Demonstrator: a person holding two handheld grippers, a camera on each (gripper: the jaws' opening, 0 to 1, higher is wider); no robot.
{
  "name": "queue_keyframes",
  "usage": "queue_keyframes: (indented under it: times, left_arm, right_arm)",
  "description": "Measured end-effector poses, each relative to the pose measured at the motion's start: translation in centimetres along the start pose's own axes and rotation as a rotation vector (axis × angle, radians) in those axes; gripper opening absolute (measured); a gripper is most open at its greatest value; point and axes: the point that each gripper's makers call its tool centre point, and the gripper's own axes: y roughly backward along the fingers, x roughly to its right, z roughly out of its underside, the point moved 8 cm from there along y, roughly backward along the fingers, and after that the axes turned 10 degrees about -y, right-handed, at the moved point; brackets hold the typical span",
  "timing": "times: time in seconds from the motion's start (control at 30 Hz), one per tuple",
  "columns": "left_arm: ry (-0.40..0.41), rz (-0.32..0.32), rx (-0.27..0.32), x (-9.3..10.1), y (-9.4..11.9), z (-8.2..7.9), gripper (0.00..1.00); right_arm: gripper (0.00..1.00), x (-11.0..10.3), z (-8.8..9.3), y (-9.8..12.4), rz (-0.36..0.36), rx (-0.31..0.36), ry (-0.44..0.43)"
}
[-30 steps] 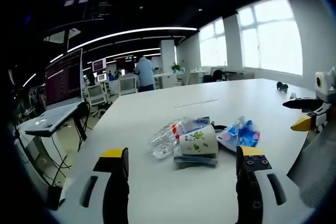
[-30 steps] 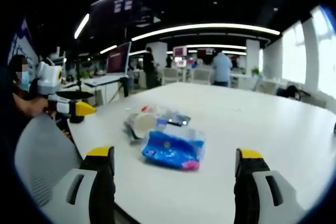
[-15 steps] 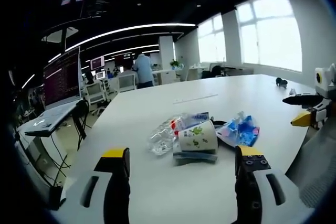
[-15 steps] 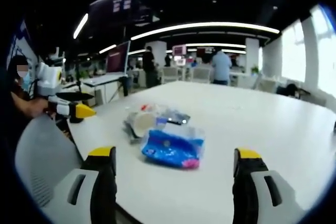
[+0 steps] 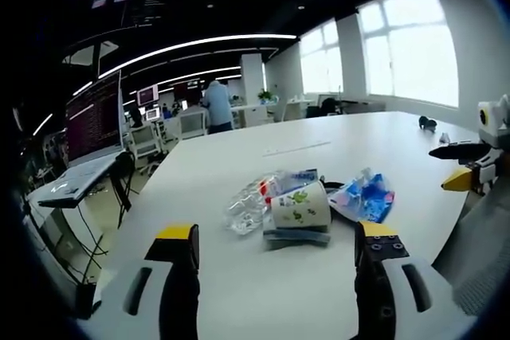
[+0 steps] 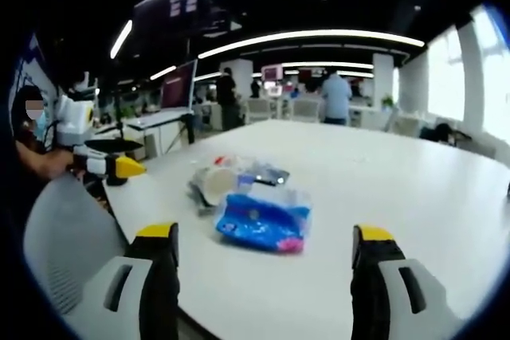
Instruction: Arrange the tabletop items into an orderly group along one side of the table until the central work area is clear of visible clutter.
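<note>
Hovering as a second ago, each hand-held gripper, left (image 5: 276, 254) and right (image 6: 264, 254), stays open and empty; the blue packet (image 6: 260, 223) and paper cup (image 5: 303, 208) remain untouched mid-table (image 5: 239, 165), so clearing hasn't begun.

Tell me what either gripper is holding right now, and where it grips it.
Nothing. The left gripper and right gripper are both open and empty, short of the clutter.
</note>
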Motion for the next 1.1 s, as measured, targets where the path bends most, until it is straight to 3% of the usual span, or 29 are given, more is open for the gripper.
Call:
queue_keyframes:
  times: [0.23,0.67,0.9,1.1]
  left_arm:
    - [-0.001,-0.001,-0.008,0.0,0.0,0.0,0.77]
    - [-0.047,0.015,-0.089,0.2,-0.4,1.0,0.75]
    - [-0.062,0.036,-0.093,0.5,-0.4,1.0,0.75]
    - [-0.065,0.029,-0.112,0.4,-0.5,1.2,0.74]
  right_arm:
    - [0.88,0.1,-0.1,0.0,0.007,0.012,0.0]
    - [0.87,0.1,0.2,-0.2,-0.001,-0.028,-0.009]
    - [0.87,0.7,-0.3,0.2,0.048,0.028,-0.015]
    - [0.87,0.4,-0.2,0.1,0.029,0.018,-0.009]
